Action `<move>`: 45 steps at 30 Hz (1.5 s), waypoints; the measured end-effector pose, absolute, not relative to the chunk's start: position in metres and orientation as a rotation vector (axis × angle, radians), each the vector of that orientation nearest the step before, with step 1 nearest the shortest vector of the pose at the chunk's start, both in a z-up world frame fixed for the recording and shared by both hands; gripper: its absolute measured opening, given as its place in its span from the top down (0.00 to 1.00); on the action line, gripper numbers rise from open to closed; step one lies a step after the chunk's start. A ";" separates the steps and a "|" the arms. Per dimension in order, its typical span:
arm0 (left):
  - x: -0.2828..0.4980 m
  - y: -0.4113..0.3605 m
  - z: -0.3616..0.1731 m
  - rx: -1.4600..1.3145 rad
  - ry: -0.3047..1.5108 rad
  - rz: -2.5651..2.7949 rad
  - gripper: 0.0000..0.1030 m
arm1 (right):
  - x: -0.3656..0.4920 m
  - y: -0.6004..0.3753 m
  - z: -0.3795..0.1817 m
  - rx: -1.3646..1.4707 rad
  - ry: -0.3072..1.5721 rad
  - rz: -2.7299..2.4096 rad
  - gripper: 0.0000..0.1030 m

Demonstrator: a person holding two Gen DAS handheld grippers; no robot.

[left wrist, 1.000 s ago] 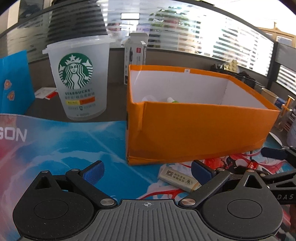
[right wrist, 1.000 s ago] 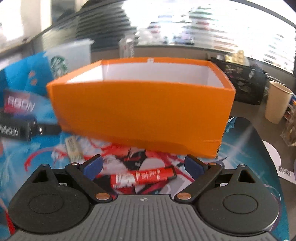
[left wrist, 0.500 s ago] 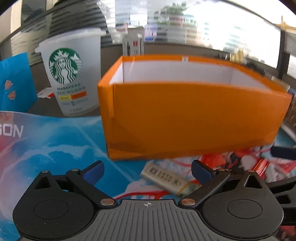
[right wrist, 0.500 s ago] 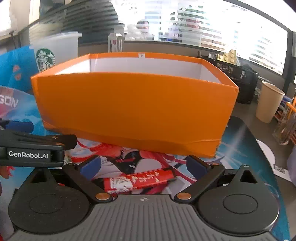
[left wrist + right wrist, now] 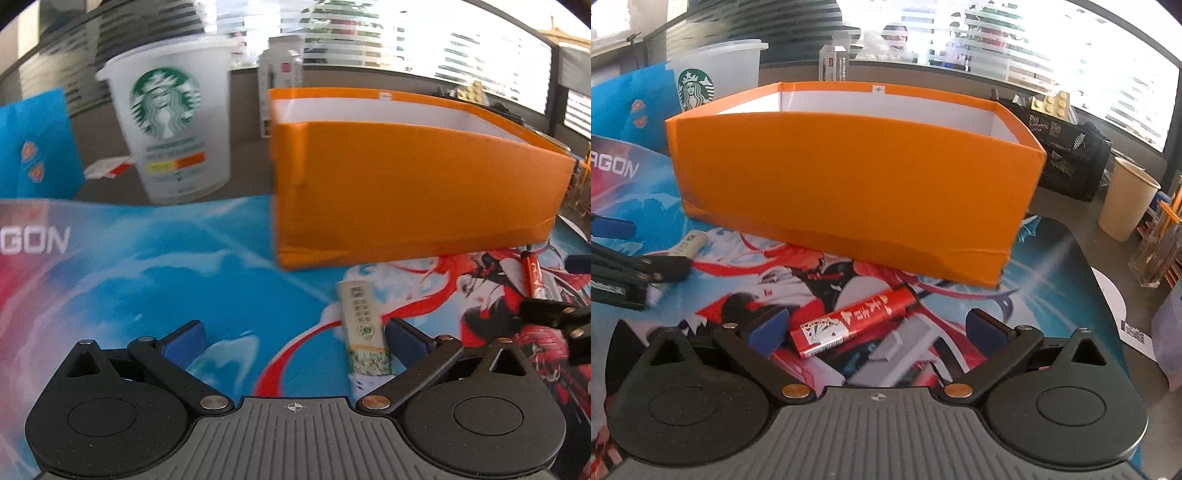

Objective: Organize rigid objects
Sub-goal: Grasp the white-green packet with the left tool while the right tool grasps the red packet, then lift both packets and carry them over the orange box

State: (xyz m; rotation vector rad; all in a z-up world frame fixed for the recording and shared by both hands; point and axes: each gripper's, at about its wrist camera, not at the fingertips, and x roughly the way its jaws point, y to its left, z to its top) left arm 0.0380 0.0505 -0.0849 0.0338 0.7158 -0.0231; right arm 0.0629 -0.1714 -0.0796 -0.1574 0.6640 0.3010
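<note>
The printed desk mat carries everything in play. On it stands the orange cardboard box, open-topped with white inner walls; what it holds cannot be seen from this low angle. Behind its left corner stands a Starbucks cup, well apart from both tools.

The right gripper has just been opening and its jaws stand wide. The red pack printed with playing cards lies flat on the mat between them, its lower end just beside the left pad, angled across the gap; neither pad presses on it.

The left gripper is also wide. The pale green-and-white stick pack lies lengthwise along the inside of its right-hand pad, off centre; contact cannot be confirmed.

Risks, as judged: closing on the skewed red pack would likely pivot it or pinch only one end, so it slips on lifting. The pale pack, so far to one side, may be pushed along the mat rather than gripped. The tools work close together, so a clash is possible. A low carry could strike the box wall.
</note>
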 end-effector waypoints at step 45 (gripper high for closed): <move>0.015 0.039 -0.073 0.059 0.637 -0.244 0.80 | 0.040 -0.155 -0.068 -0.161 0.568 0.260 0.83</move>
